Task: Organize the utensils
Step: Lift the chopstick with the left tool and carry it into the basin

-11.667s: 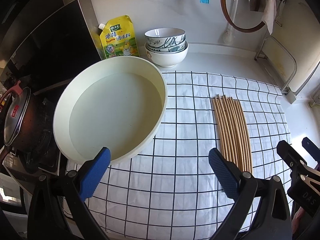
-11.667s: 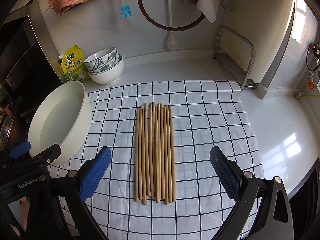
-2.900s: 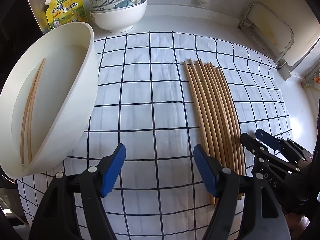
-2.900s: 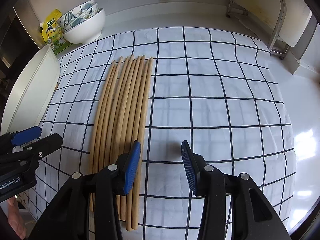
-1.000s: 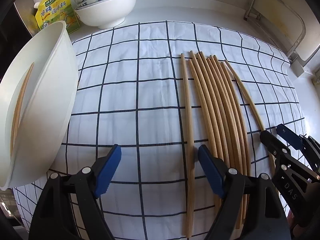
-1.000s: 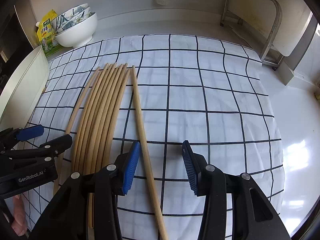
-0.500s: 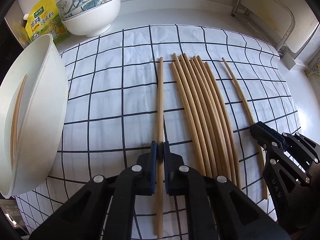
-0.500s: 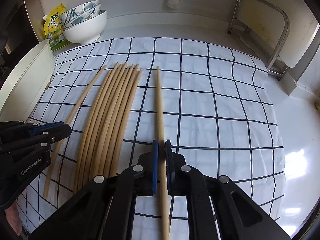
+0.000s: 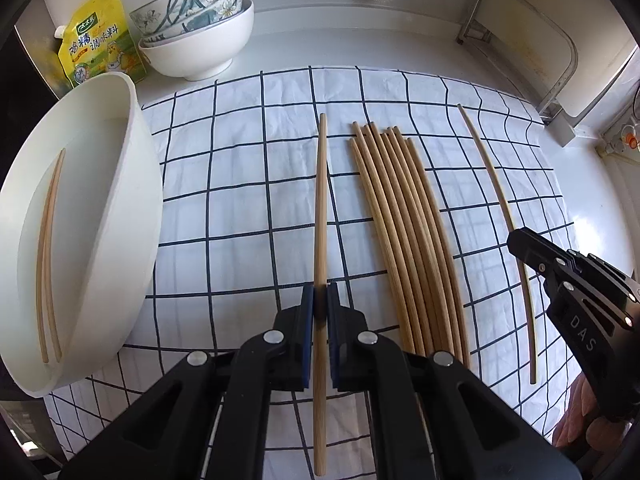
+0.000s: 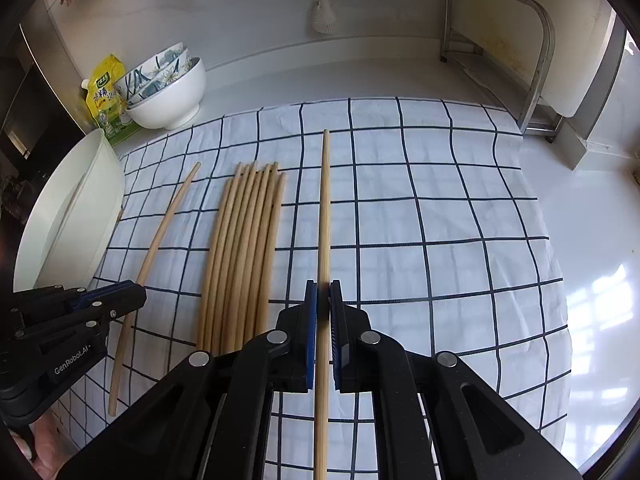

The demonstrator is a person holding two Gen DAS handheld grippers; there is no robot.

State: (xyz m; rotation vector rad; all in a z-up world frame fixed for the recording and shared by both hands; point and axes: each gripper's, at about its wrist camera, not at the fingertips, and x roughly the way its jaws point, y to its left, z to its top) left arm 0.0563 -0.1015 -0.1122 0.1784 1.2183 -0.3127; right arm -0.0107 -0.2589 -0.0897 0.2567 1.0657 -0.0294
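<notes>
My left gripper (image 9: 320, 300) is shut on a single wooden chopstick (image 9: 321, 200), which runs straight ahead between its blue pads. My right gripper (image 10: 323, 296) is likewise shut on a chopstick (image 10: 325, 208). Each gripper shows in the other's view: the right gripper (image 9: 516, 240) at the right edge with its thin chopstick (image 9: 496, 184), the left gripper (image 10: 134, 296) at the lower left with its own chopstick (image 10: 160, 236). Between the two, a bundle of several chopsticks (image 9: 404, 240) (image 10: 244, 248) lies on the checked cloth (image 9: 248, 184). The white basin (image 9: 120, 240) on the left holds two chopsticks (image 9: 48, 260).
Stacked bowls (image 9: 196, 40) and a yellow seasoning pouch (image 9: 96, 44) stand behind the basin (image 10: 68, 216) by the wall. A metal rack (image 10: 500, 40) stands at the back right. Right of the cloth (image 10: 440, 220) lies bare white counter (image 10: 592, 240). A hand (image 9: 580, 428) shows at the lower right.
Both grippers have gone from open to shut, each on one chopstick at an edge of the bundle. Both have since risen a little with the chopsticks.
</notes>
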